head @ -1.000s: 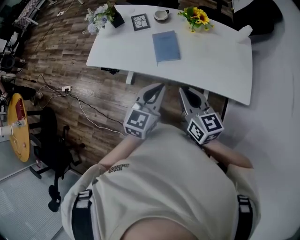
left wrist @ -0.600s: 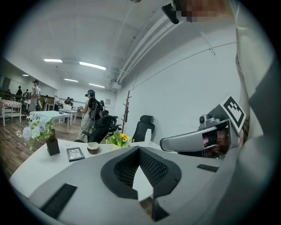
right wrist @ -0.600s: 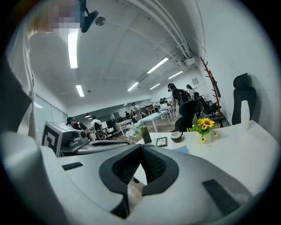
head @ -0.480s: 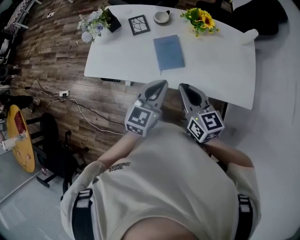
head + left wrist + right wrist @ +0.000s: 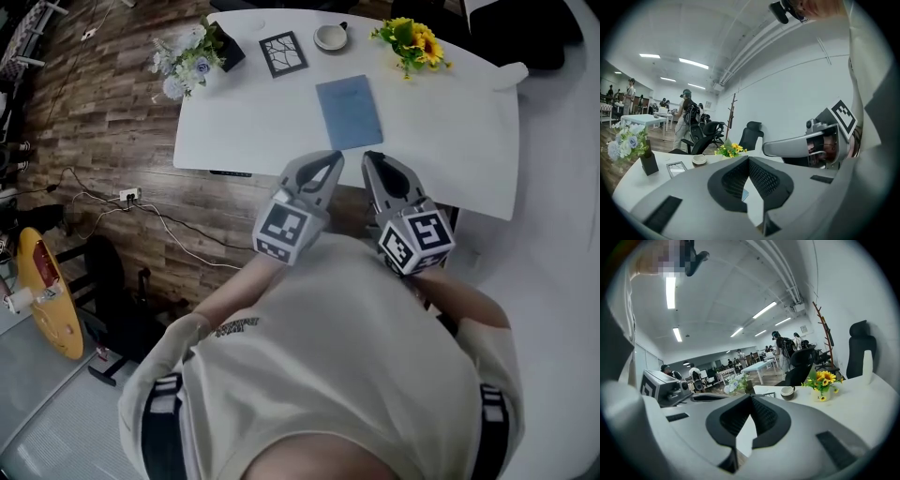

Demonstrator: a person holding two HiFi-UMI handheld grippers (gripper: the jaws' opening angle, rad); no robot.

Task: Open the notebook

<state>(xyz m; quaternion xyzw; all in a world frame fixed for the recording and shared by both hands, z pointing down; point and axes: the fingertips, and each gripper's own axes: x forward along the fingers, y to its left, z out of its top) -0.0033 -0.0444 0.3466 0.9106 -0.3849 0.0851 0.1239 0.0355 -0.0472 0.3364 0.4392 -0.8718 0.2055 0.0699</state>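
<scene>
A closed blue notebook (image 5: 350,111) lies flat on the white table (image 5: 441,141), near its middle. Both grippers are held in front of the person's chest, side by side, short of the table's near edge and apart from the notebook. The left gripper (image 5: 330,159) is shut with nothing between its jaws; in the left gripper view its tips (image 5: 748,159) meet. The right gripper (image 5: 371,159) is shut and empty as well, with its tips (image 5: 751,397) touching in the right gripper view. In both gripper views the jaws hide most of the notebook.
Along the table's far side stand pale flowers in a black vase (image 5: 183,58), a small framed picture (image 5: 282,52), a cup on a saucer (image 5: 330,36) and a sunflower pot (image 5: 412,39). To the left, an office chair (image 5: 103,281) and cables lie on the wooden floor.
The person has stepped toward the table, and both grippers now sit closer to its near edge. Their jaws stay shut and the notebook has not moved.
</scene>
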